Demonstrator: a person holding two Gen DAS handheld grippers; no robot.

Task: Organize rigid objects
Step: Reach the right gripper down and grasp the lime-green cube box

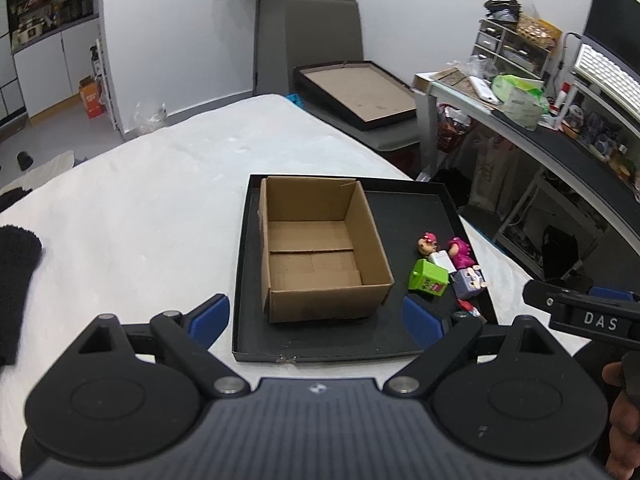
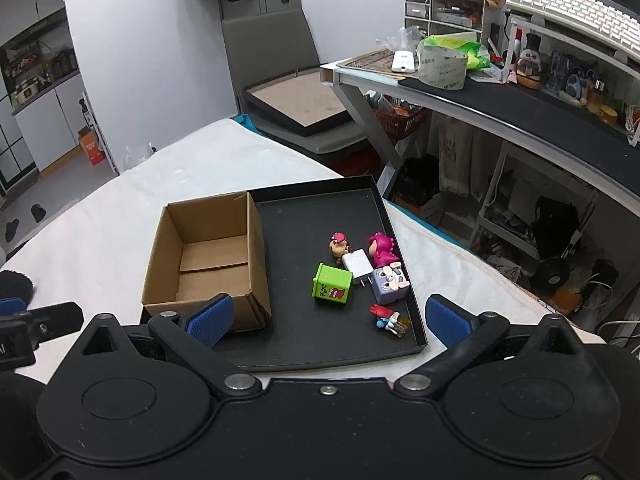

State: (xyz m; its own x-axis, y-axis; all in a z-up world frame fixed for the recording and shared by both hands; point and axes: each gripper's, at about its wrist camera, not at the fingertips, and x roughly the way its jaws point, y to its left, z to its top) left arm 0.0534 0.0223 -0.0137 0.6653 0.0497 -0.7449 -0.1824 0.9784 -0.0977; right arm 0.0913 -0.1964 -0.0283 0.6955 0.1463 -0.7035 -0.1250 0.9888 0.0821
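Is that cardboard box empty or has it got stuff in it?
Empty: the box shows only its bare floor; the toys lie beside it on the tray.

A brown box (image 2: 208, 256) is seen in a black tray (image 2: 312, 216) on a white cover (image 2: 132, 188). A green cube (image 2: 333, 287), white charger (image 2: 359, 263), magenta figure (image 2: 382, 247) and lilac cube (image 2: 389, 285) are shown. Blue pads (image 2: 212, 318) are carried on black grippers.

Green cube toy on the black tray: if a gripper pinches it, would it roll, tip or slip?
The green cube toy has flat faces, so it probably will not roll. It looks like smooth, rigid plastic, so it may slip. It lies close to the white charger, which might get nudged.
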